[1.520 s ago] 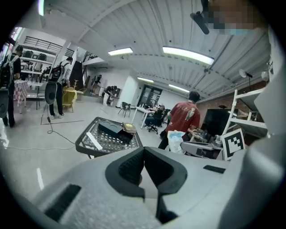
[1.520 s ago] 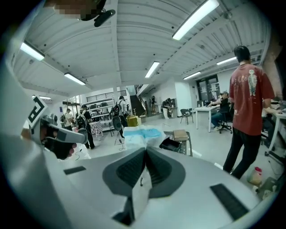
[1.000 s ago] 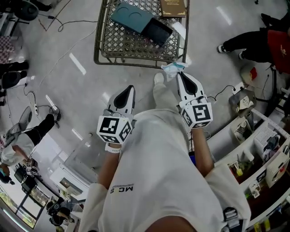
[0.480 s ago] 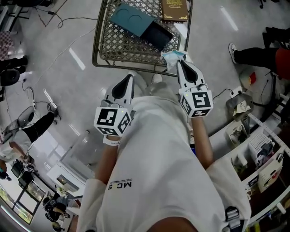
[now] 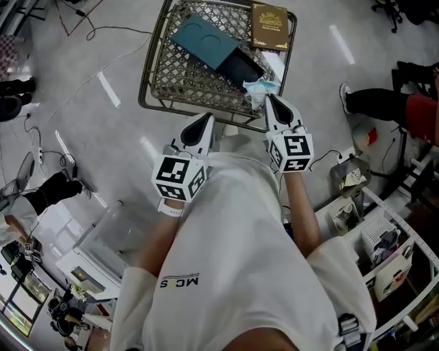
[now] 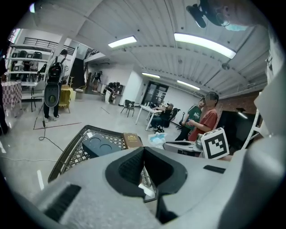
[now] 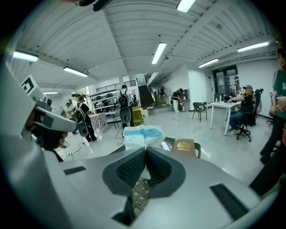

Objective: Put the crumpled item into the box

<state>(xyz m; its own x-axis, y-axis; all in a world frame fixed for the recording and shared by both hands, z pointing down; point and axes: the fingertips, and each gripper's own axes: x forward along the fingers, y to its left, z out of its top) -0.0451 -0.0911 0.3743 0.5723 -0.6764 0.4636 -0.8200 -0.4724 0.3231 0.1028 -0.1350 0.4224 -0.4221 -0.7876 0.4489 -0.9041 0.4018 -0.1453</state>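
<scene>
The crumpled item [image 5: 260,87] is a white and pale blue wad, held over the near right corner of the wire basket [image 5: 147,77]. My right gripper [image 5: 269,98] is shut on it; in the right gripper view the wad [image 7: 142,135] sticks out past the closed jaws of that gripper [image 7: 145,150]. My left gripper [image 5: 209,116] is shut with nothing in it, just short of the basket's near rim. In the left gripper view, beyond the closed left gripper [image 6: 144,150], lie the basket [image 6: 67,154] and the wad [image 6: 156,139]. Inside the basket are a teal box [image 5: 206,40], a dark box [image 5: 240,65] and a brown book [image 5: 269,16].
A person in a red top [image 5: 418,110] sits at the right, one leg [image 5: 367,103] stretched toward the basket. White shelves [image 5: 384,233] stand at the lower right, a clear bin [image 5: 113,233] at the lower left. Cables [image 5: 103,31] run across the grey floor.
The basket has drawn nearer in the head view. My right gripper, still holding the wad, has gone from short of the rim to over the basket's near corner. The left gripper followed.
</scene>
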